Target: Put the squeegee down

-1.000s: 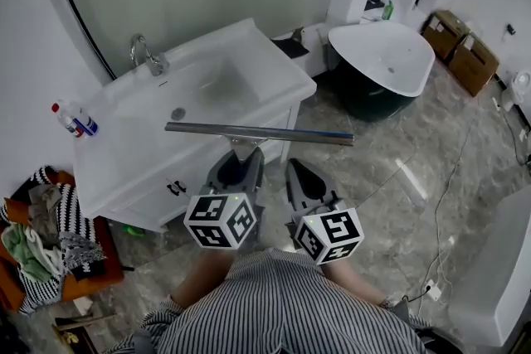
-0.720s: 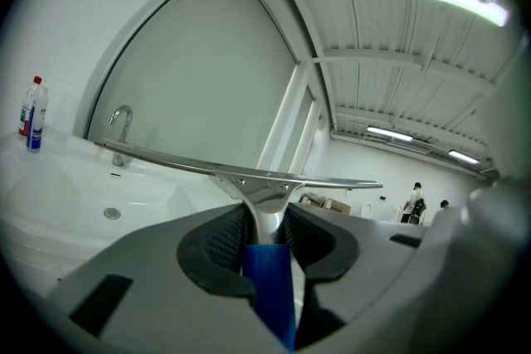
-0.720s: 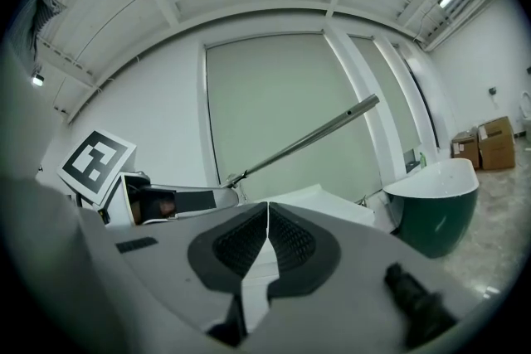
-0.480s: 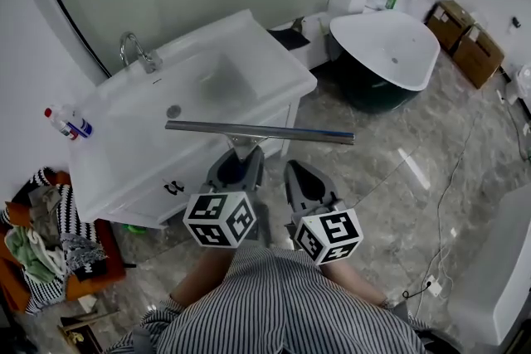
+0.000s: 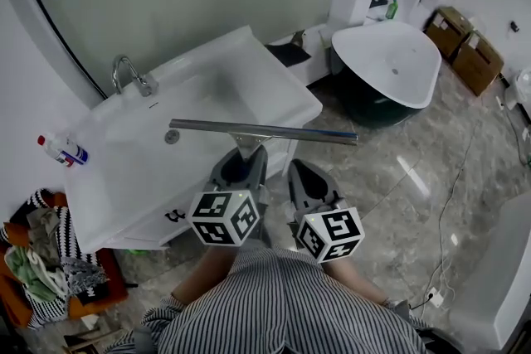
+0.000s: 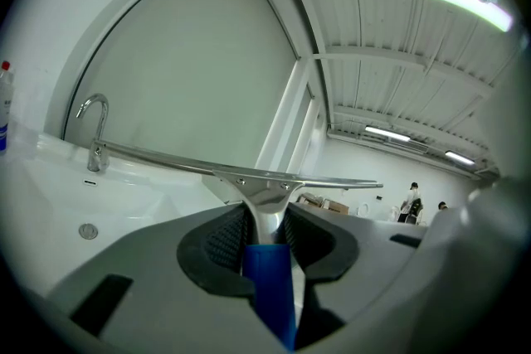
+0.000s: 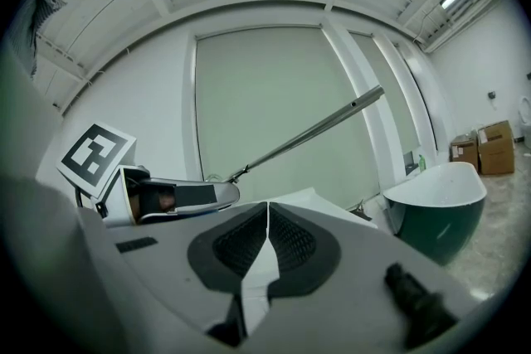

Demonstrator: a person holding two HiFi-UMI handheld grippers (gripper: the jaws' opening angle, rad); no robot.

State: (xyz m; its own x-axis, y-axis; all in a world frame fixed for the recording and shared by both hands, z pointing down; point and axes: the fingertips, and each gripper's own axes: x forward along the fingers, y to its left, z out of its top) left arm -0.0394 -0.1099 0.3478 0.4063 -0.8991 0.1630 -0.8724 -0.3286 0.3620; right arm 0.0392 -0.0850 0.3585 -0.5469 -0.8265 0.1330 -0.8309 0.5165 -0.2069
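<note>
Crosswise the squeegee (image 5: pixel 264 132) runs, level — handle toward the person.

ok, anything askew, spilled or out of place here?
Nothing looks spilled or damaged. The squeegee sits level in the left gripper. The only clutter is a heap of cloths low beside the vanity at left, and cardboard boxes in the far right corner.

White sink (image 5: pixel 124 178), bathtub (image 5: pixel 390 54), probably spray bottle (image 5: pixel 60 151)

shirt (image 5: pixel 282 303): dark-white stripes | left claw (image 5: pixel 241 155), right claw (image 5: pixel 300 172): grey, black ribbed pads (image 7: pixel 290 243), marker cubes (image 5: pixel 222 217)
</note>
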